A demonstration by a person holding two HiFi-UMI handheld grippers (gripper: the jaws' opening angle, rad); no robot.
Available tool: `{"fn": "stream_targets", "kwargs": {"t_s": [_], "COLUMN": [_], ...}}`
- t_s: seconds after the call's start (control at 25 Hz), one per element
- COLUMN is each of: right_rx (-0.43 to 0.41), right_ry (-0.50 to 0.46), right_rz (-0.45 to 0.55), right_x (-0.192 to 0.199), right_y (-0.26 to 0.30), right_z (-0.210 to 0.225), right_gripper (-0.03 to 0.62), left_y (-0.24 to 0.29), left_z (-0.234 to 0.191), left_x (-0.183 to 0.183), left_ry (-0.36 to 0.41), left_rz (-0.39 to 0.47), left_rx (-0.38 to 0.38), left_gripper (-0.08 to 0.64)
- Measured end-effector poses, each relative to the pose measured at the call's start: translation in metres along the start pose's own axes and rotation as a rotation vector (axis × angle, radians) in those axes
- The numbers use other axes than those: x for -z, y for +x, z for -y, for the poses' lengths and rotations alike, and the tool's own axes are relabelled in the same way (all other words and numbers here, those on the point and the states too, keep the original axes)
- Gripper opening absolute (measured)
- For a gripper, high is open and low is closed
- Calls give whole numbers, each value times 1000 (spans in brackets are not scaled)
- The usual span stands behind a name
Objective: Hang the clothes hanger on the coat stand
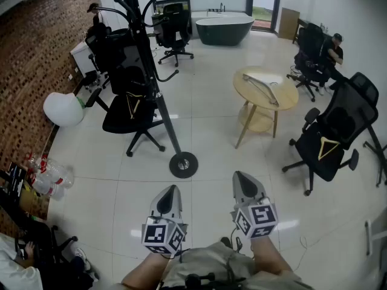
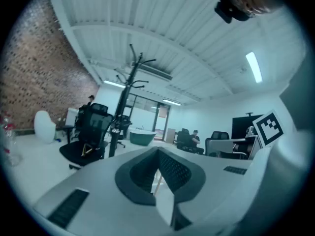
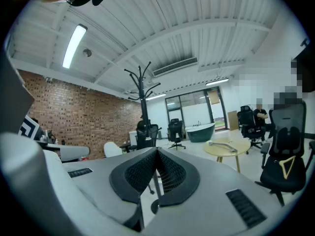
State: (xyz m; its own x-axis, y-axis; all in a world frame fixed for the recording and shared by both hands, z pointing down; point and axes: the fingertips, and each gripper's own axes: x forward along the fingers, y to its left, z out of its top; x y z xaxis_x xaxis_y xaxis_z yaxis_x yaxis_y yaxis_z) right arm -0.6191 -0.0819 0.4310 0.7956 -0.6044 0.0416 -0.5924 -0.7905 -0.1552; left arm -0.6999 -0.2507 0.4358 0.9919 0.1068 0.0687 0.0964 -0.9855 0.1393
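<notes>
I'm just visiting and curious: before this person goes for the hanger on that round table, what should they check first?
1. Clothes hanger lying on round table: ok.
2. Coat stand upright: ok.
3. Left gripper empty: ok.
4. Right gripper empty: ok.
5. Jaws apart for grasping: not ok, both shut.
6. Hanger within reach: not ok, the table stands well ahead of both grippers.

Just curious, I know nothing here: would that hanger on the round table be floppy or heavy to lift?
Probably stiff: the hanger holds an arched shape lying on the table. Likely light, since it looks thin. Its curved arms might slide in a grip.
</notes>
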Motion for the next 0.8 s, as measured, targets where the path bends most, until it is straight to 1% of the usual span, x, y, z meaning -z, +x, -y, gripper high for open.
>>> {"fn": "stream_targets", "kwargs": {"t_s": [0.12, 0.24, 0.32, 0.48, 0.56, 0.64, 0.8], "right_rx": [45, 95, 132, 200, 224, 241, 275], "right_ry": [-38, -66, -71, -60, -59, -65, -89], "right_rz": [1, 13, 20, 20, 23, 20, -9], "right_x": [-15, -25, -30, -40, -43, -41, -15], "right_y": [-15, -22, -18, -2, 13, 38, 91], "right_z": [76, 153, 192, 254, 282, 306, 342], "right_gripper": [-15, -15, -15, -15, -15, -15, -15], "left_y": [56, 117, 153, 218, 252, 291, 370], "left_z": [82, 146, 172, 213, 225, 226, 213], "left_x": [-15, -10, -5, -1, 3, 14, 51], "left_ry": [77, 98, 108, 129, 136, 130, 129], "left_rz": [45, 45, 31, -8, -19, -31, -69], "left_rx": [54, 87, 107, 156, 177, 192, 225], "left_gripper": [11, 11, 11, 11, 11, 11, 11]}}
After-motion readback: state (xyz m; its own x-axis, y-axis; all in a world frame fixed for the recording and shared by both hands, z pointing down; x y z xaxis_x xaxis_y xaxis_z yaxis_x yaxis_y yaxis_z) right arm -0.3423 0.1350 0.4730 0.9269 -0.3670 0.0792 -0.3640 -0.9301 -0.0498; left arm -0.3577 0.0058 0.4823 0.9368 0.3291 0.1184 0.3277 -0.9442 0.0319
